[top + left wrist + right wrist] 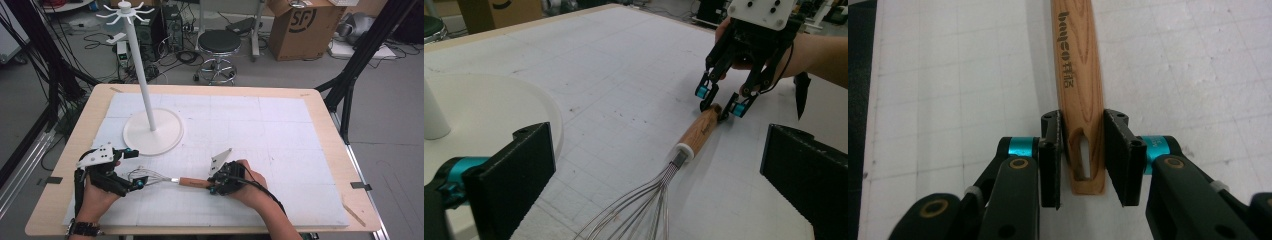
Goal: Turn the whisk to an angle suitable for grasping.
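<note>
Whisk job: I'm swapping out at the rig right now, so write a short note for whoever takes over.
Right gripper: shut on the slotted end of the whisk handle.
Left gripper: open, jaws wide, either side of the wire head, gripping nothing.
The whisk lies flat on the white mat, handle toward the right hand. The white hook stand sits at the mat's far left, its hooks bare.
Done: handle grasped.
Left, likely: lift the whisk and hang it by the handle slot on one of the stand's hooks.

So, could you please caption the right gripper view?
Right gripper shut on the whisk's wooden handle.
</note>
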A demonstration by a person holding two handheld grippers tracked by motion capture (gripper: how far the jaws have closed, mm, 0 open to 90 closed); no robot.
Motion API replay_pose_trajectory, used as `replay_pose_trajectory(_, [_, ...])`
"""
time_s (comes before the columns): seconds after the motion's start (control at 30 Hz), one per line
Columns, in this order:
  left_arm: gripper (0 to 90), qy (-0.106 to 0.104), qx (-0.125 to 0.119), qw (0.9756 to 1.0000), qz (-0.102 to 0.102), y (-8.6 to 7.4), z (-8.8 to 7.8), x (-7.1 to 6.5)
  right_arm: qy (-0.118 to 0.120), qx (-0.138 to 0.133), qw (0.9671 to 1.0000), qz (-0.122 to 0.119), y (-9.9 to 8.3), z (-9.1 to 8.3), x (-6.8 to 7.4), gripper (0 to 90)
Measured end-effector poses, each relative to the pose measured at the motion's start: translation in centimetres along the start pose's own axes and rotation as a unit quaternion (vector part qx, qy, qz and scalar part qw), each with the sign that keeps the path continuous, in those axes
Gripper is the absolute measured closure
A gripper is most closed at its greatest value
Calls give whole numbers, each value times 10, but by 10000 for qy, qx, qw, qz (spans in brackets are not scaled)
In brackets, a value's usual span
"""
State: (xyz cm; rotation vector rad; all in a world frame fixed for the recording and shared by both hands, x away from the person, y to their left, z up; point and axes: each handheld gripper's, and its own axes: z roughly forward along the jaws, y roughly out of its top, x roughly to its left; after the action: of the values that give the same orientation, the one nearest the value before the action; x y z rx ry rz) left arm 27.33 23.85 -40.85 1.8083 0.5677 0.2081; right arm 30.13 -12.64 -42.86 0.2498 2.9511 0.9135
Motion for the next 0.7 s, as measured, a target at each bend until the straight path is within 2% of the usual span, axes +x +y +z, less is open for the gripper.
replay_pose_trajectory(0.27, [17, 6, 9, 10000, 9, 0, 0, 0, 69, -79, 9998, -150, 16, 12, 1, 705])
replay_pose_trajectory(0.33, [17, -3, 25, 10000, 0, 0, 0, 0, 20, -97, 9998, -154, 18, 14, 1, 688])
replay_pose_trajectory(0.4, [17, 6, 24, 10000, 6, 0, 0, 0, -83, -103, 9998, -145, 18, 14, 1, 606])
replay_pose_trajectory(0.47, [17, 8, 9, 10000, -3, -1, -1, 1, -198, -84, 9997, -125, 17, 13, 0, 583])
replay_pose_trajectory(0.7, [17, 28, -11, 10000, 13, 0, -3, 0, -337, -66, 9994, -72, 13, 10, -4, 580])
